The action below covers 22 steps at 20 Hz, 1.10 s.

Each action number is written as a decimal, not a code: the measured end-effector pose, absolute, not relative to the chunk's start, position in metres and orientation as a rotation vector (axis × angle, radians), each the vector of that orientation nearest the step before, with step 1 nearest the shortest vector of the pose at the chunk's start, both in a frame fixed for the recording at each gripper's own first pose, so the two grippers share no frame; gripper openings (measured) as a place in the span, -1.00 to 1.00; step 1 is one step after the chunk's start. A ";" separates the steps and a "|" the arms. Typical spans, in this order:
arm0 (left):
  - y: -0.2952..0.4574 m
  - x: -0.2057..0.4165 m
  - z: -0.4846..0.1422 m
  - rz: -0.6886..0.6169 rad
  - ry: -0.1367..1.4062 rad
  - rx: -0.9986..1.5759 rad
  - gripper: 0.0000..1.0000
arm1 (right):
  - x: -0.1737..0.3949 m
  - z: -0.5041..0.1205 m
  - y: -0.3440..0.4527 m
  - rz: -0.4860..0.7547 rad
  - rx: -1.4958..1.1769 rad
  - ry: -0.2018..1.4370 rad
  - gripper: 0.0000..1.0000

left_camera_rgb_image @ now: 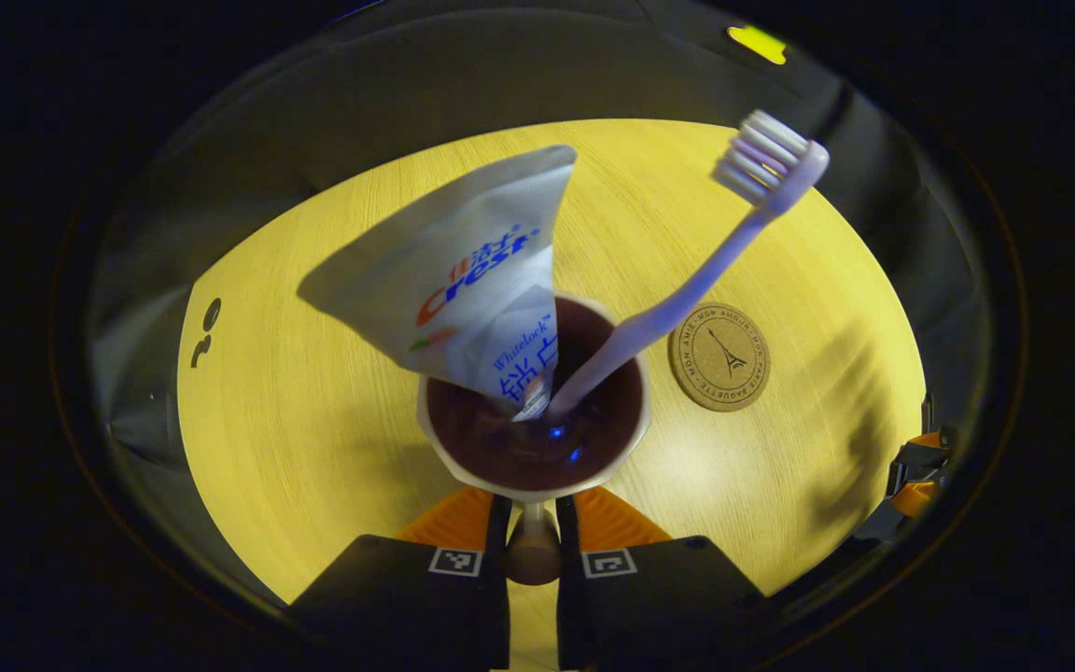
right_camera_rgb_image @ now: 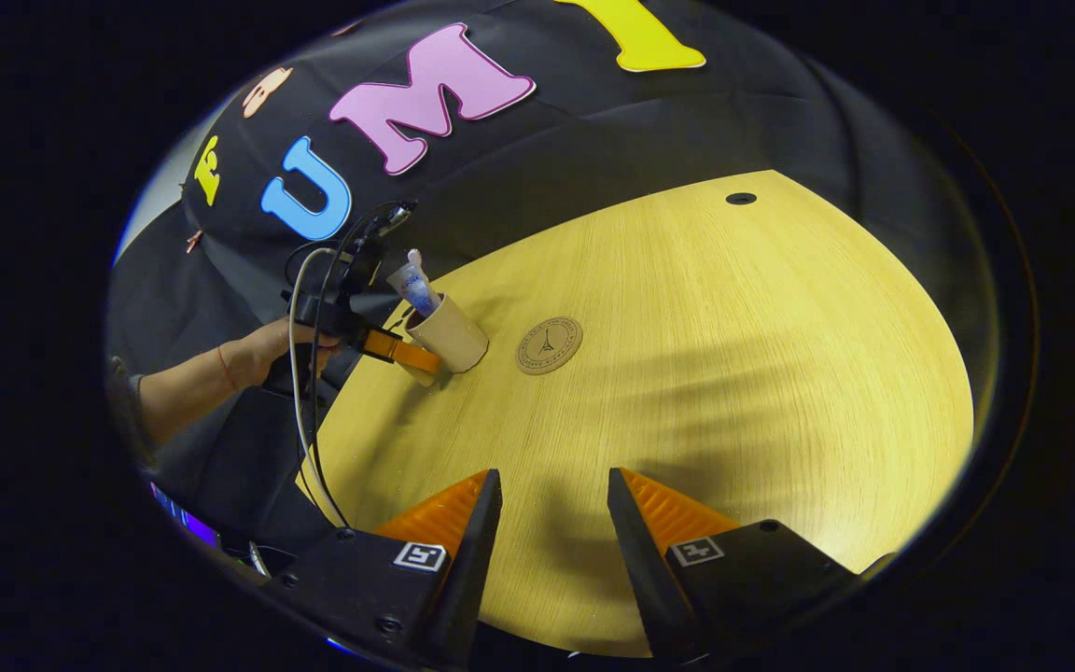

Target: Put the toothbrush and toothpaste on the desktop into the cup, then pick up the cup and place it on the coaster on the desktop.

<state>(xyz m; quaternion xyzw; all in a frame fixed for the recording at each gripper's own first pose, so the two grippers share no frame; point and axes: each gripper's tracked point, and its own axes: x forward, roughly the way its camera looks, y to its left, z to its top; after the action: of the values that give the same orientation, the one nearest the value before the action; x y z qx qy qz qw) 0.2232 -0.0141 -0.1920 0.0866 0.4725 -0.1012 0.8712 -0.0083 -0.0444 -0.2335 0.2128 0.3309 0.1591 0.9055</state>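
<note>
The cup has a dark inside, and a white toothpaste tube and a pale toothbrush stand in it, bristles up. My left gripper is shut on the cup's handle. To the right of the cup, the round cork coaster lies flat on the table. In the right gripper view the cup leans a little, just left of the coaster, held by the left gripper and a hand. My right gripper stands open over the near table with nothing between its fingers.
The wooden table is round-edged, with a small dark hole at its far side. A cable hangs from the left gripper at the table's left edge. Part of the right gripper shows at the right of the left gripper view.
</note>
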 end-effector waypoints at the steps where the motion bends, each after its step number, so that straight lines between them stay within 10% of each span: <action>1: -0.016 0.224 -0.188 -0.212 0.973 0.186 -0.52 | -0.009 -0.233 -0.045 0.326 0.441 0.682 0.42; 22: -0.153 0.223 -0.182 -0.411 0.943 0.323 -0.52 | -0.034 -0.239 -0.103 0.199 0.504 0.659 0.42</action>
<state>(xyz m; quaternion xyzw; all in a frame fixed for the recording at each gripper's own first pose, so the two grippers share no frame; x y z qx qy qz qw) 0.2233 -0.1533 -0.1819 0.1539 0.4490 -0.1956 0.8582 -0.0335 -0.1033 -0.2390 0.2442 0.3196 0.0965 0.9105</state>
